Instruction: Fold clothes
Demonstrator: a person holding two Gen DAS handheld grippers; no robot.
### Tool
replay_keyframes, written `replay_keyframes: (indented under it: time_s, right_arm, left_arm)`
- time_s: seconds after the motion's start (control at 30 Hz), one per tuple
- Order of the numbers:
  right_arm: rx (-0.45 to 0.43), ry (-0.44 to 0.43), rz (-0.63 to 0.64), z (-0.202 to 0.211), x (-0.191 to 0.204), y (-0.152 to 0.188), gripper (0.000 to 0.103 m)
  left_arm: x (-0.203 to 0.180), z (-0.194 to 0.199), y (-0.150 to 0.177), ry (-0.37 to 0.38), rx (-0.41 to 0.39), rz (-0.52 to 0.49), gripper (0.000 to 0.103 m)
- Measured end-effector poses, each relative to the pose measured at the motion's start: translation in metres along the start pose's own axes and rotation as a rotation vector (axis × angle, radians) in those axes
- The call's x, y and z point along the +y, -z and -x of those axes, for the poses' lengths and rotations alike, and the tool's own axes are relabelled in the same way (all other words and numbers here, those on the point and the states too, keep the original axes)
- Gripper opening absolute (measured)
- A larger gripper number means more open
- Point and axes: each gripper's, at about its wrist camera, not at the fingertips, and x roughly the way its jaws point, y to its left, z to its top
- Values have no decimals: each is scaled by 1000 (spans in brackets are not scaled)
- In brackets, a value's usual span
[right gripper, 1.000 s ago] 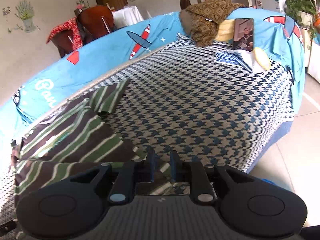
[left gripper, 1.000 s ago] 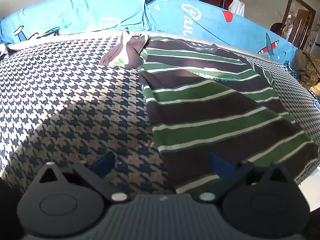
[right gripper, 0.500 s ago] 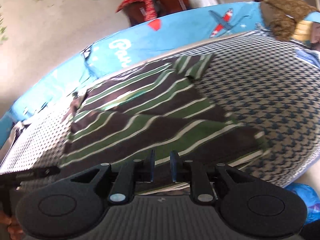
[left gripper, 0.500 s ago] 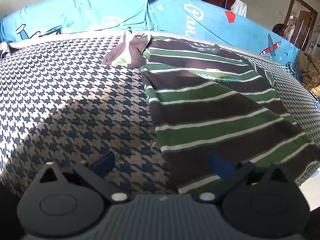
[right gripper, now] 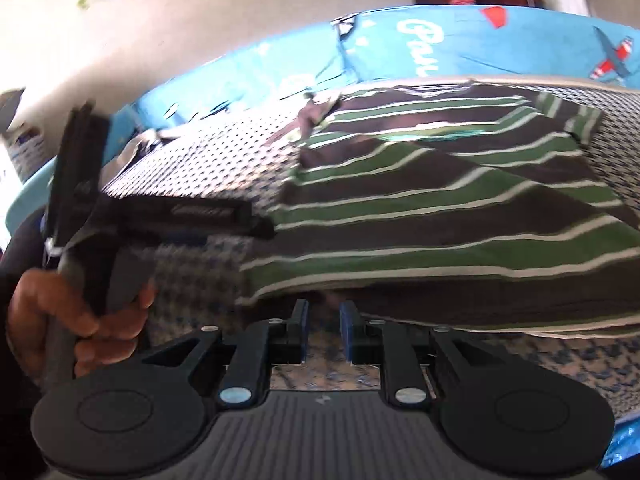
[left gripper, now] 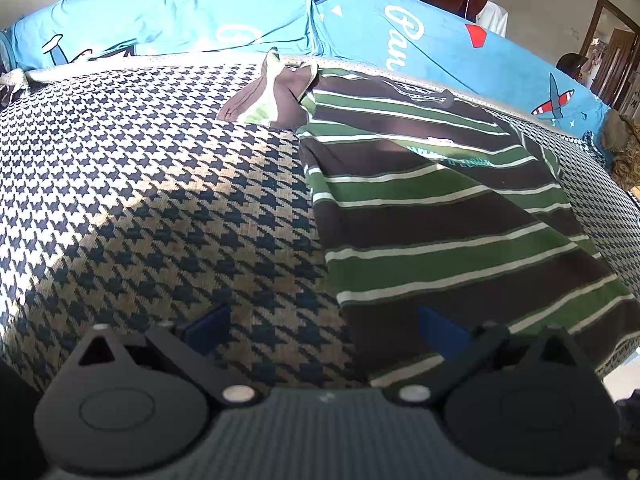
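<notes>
On the houndstooth-covered bed (left gripper: 140, 200), a green, brown and white striped shirt (left gripper: 440, 216) lies spread flat, its collar toward the blue cushions (left gripper: 400, 32) at the far edge. The left gripper (left gripper: 324, 328) hovers over the shirt's near left edge with its fingers spread wide. The right gripper (right gripper: 323, 322) sits just at the hem, its fingers nearly together with a narrow gap, gripping nothing. A hand (right gripper: 80, 320) holds the left tool's handle.

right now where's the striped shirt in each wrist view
Left wrist: striped shirt fills the right half, spread on the houndstooth cover.
Right wrist: striped shirt fills centre and right, above the fingertips.
Shared landmark: blue airplane-print sheet behind it.
</notes>
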Motion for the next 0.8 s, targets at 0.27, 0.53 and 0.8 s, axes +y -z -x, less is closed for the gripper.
replay_keyframes:
  time_s: [0.27,0.53,0.8]
  right_arm:
    - [40,-19,178,-23,43,9,32]
    - [47,70,387,-48,71,16,33]
    - [45,205,568,-71,84,28,31]
  left_arm:
    - [3,1,-1,6,-4,16,103]
    - [8,2,-1,11,-6,32,103]
    - [13,4,-2,22,-17,51,103]
